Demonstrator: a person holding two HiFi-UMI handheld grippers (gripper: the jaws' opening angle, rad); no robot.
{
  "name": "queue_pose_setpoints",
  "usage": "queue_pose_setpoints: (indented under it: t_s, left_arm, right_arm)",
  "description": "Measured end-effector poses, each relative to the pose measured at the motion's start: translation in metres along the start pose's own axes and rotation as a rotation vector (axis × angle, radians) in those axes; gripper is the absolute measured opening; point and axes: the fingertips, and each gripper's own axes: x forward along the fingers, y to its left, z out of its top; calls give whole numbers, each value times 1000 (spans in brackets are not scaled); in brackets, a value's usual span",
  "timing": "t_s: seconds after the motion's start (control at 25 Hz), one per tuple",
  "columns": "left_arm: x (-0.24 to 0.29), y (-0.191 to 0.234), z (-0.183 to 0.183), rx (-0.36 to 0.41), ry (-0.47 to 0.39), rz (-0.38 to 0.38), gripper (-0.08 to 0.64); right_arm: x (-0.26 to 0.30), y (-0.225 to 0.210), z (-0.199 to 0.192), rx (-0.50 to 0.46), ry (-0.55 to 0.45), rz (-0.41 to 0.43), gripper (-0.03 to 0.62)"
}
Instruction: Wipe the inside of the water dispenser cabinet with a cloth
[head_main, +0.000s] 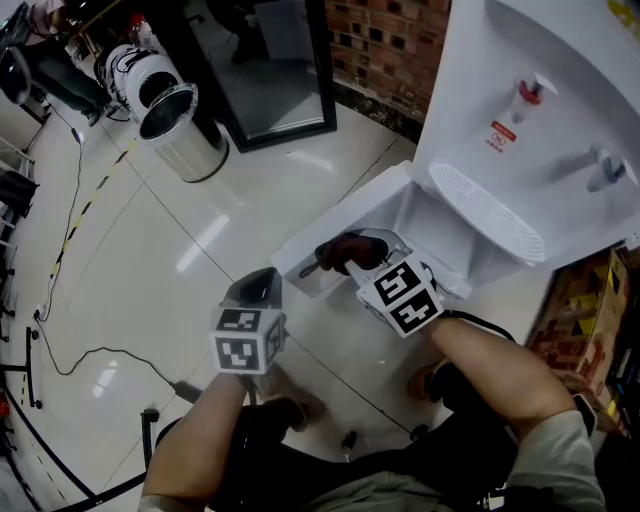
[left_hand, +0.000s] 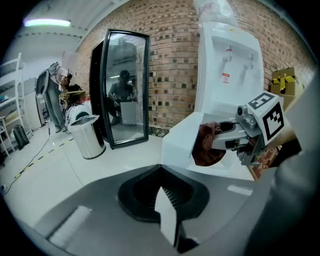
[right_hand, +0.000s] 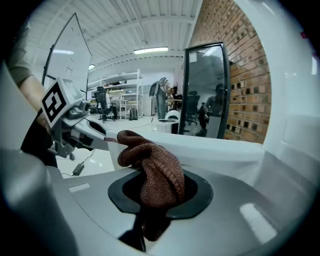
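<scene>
The white water dispenser (head_main: 520, 130) stands at the upper right, and its lower cabinet door (head_main: 335, 235) hangs open toward me. My right gripper (head_main: 365, 262) is shut on a brown knitted cloth (head_main: 343, 250), which it holds at the cabinet opening just past the door's edge. In the right gripper view the cloth (right_hand: 157, 175) bunches out of the jaws, with the door (right_hand: 210, 147) right behind it. My left gripper (head_main: 258, 285) hangs shut and empty to the left of the door, above the floor. The left gripper view shows the cloth (left_hand: 205, 145) and the right gripper (left_hand: 235, 132) inside the open door (left_hand: 180, 142).
A steel bin (head_main: 182, 128) and a black glass-fronted cabinet (head_main: 268, 70) stand at the back left. A cable (head_main: 90, 352) runs over the tiled floor on the left. Cardboard boxes (head_main: 585, 310) sit to the right of the dispenser. A brick wall (head_main: 385, 45) is behind.
</scene>
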Motion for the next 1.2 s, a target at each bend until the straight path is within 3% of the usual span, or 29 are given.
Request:
queue_pose_setpoints:
  t_s: [0.2,0.4,0.68,0.84,1.0,1.12,1.2]
  left_arm:
    - [7,12,6,-48,-4,59,0]
    - [15,26,11,-102,-1,107,0]
    - [17,29,17,-103,-8,109,0]
    - [18,28,15,-102,1,111,0]
    - [18,25,15,-93,1,96,0]
    - [18,24,15,-88,0,84,0]
    - [17,24,16,-83,1,77,0]
  right_arm:
    - [-3,-49,-9,117,9,-112,101]
    - [-12,-92,-29,341,-4,-227,101]
    - [-38,-156,-58,560,-58,-417,101]
    - [-47,-165,-70,618,-62,-475,100]
    - [-48,-162,-73,621,-59,-481,101]
    - [-41,-144,-69,572,-41,-441,101]
    - [-31,-116,-60,498,-36,-369,101]
